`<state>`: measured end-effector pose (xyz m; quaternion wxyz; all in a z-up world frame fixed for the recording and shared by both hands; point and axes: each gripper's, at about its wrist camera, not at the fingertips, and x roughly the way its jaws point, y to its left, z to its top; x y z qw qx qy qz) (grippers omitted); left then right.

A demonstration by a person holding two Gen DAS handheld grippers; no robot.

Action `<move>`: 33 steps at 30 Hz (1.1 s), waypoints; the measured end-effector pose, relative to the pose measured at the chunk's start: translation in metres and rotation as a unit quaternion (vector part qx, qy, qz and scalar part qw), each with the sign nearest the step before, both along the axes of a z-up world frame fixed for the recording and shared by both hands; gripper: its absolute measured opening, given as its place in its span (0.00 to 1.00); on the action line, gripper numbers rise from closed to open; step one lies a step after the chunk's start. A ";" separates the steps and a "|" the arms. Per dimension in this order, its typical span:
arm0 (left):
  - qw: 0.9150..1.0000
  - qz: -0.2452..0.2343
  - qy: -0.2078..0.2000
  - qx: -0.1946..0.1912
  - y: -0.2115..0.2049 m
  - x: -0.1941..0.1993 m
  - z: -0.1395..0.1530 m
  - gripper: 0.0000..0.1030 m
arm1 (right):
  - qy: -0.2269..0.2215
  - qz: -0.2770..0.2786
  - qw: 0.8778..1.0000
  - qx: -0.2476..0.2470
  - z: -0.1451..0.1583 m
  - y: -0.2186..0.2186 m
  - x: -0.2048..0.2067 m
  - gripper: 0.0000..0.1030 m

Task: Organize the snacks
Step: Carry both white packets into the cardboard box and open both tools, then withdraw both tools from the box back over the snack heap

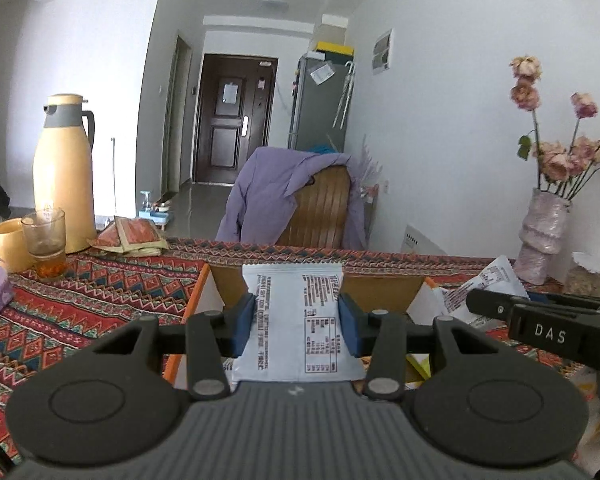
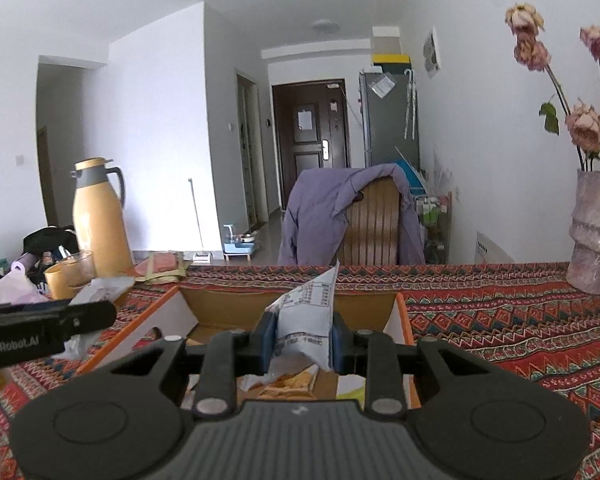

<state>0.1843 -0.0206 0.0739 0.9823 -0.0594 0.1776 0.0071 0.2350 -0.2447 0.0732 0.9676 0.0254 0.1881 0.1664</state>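
Note:
My left gripper (image 1: 296,322) is shut on a white snack packet (image 1: 296,300) with printed text, held over an open cardboard box (image 1: 380,290) with orange-edged flaps. My right gripper (image 2: 304,342) is shut on another white snack packet (image 2: 310,316), crumpled and tilted, over the same box (image 2: 228,306). Yellow and orange snack packets (image 2: 290,384) lie in the box bottom. The right gripper's body (image 1: 548,330) shows at the right of the left wrist view, holding its packet (image 1: 488,284). The left gripper's body (image 2: 40,336) shows at the left of the right wrist view.
The table has a patterned red cloth (image 2: 500,320). A yellow thermos (image 1: 62,172), a glass of tea (image 1: 46,240) and a yellow cup (image 1: 10,244) stand at the left. Flat packets (image 1: 130,236) lie beside them. A vase of dried roses (image 1: 542,236) stands at the right. A chair with a purple jacket (image 1: 296,196) stands behind the table.

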 end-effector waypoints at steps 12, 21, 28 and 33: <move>0.999 0.021 0.045 -0.014 0.013 0.046 -0.038 0.44 | 0.047 -0.005 0.998 0.030 -0.044 -0.007 0.038 0.26; 0.999 0.014 0.050 -0.018 0.016 0.045 -0.051 0.76 | 0.055 0.000 0.998 0.006 -0.052 0.000 0.037 0.30; 0.999 0.022 0.010 -0.025 0.018 0.029 -0.042 1.00 | 0.040 -0.009 0.999 0.025 -0.051 -0.008 0.030 0.94; 1.000 0.025 -0.005 -0.011 0.012 0.023 -0.039 1.00 | 0.020 -0.020 0.999 0.031 -0.048 -0.012 0.022 1.00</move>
